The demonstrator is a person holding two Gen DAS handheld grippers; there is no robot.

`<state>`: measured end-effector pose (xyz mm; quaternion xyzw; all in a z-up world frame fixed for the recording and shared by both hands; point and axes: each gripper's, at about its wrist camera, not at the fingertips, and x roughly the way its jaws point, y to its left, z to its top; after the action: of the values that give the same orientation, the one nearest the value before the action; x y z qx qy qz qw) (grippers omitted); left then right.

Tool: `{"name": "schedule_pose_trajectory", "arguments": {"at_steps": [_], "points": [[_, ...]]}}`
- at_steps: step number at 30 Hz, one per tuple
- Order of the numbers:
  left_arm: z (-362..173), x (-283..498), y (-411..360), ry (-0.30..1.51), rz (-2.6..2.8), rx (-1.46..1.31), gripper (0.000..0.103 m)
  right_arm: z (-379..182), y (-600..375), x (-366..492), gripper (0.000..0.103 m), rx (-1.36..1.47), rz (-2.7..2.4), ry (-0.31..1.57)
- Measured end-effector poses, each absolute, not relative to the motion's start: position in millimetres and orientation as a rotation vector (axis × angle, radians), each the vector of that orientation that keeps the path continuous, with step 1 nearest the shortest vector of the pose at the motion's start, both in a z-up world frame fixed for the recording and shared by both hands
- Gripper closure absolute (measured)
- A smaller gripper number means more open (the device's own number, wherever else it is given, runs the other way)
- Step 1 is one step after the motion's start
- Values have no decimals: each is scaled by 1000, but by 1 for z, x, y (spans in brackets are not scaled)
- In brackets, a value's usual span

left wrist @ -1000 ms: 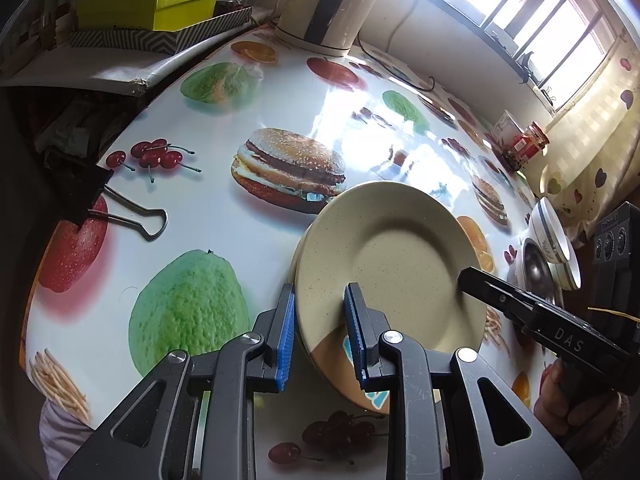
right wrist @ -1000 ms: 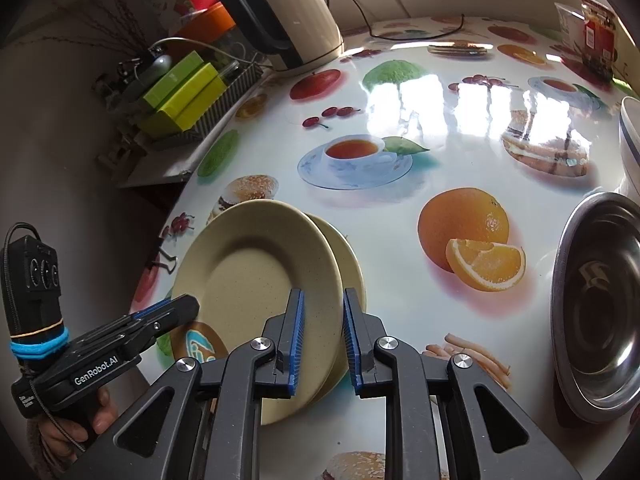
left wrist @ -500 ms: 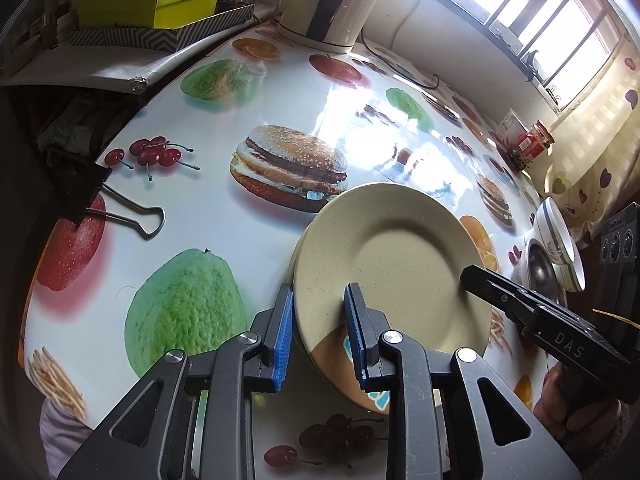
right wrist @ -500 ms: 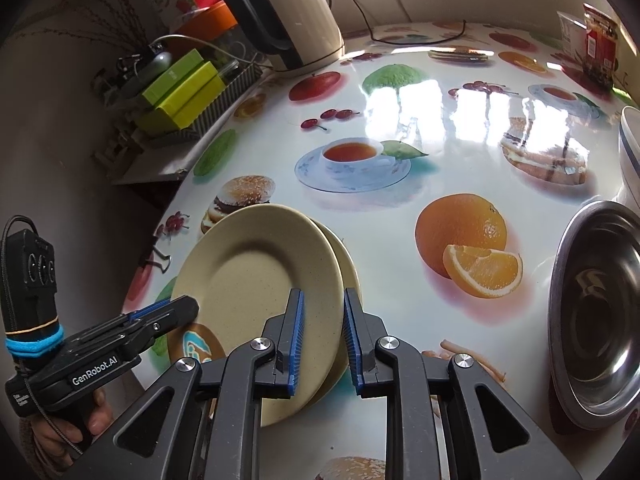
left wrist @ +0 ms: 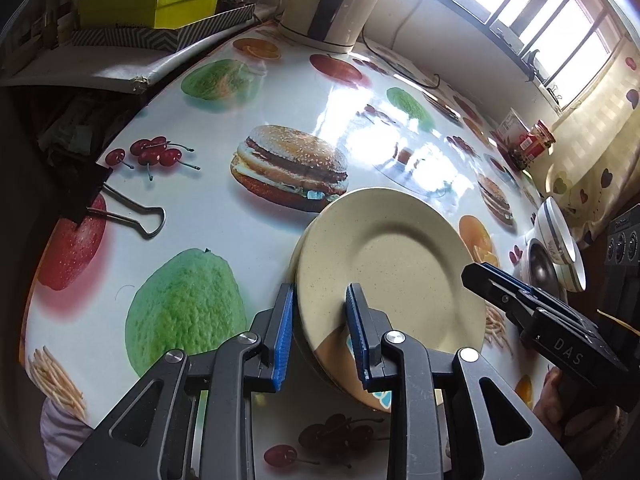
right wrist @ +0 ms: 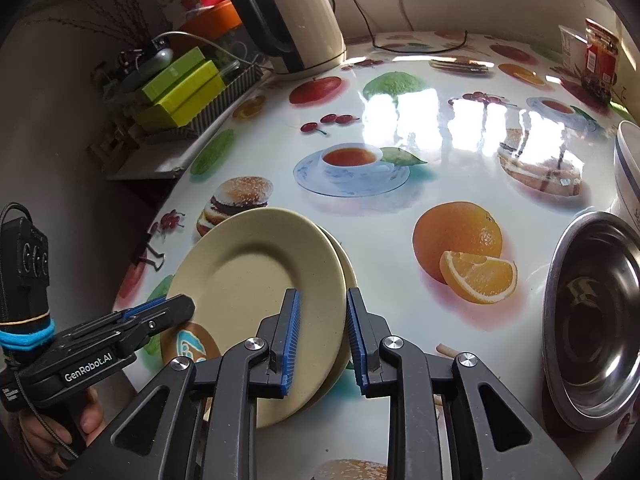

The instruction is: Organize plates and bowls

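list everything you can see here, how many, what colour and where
plates: 2, beige, stacked off-centre at the table's near edge
steel bowl: 1, silver, right of the plates
striped bowls: 2, white with blue bands, beside the steel bowl
kettle: 1, cream and black, far edge
boxes: 2, lime green, stacked on a side shelf
binder clip: 1, black, on the left edge
jar: 1, red label, far right corner
table: 1, white glossy cloth with printed food
left tool: 1, black with blue pads, astride the plates' rim
right tool: 1, same colours, jaws just opened, plate rim between them
left hand, right hand: each on its tool's handle
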<state>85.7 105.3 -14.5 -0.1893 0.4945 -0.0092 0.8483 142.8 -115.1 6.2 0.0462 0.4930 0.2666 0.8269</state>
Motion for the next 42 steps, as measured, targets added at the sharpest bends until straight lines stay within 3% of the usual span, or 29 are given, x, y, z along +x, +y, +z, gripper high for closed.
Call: {"name": "schedule_pose_trajectory", "arguments": {"at_steps": [7, 16, 24, 32, 42], "points": [[-13, 85, 101, 1035, -17, -378, 75, 7, -114, 141, 71, 97, 569, 1036], [-7, 82, 99, 1002, -13, -343, 59, 8, -118, 138, 64, 96, 549, 1014], [0, 69, 102, 935, 29, -287, 57, 9, -129, 130, 50, 115, 529, 992], [-6, 64, 103, 942, 25, -270, 51, 0, -138, 124, 49, 141, 520, 1010], [-17, 65, 103, 973, -23, -327, 50, -11, -137, 121, 46, 162, 547, 1034]]}}
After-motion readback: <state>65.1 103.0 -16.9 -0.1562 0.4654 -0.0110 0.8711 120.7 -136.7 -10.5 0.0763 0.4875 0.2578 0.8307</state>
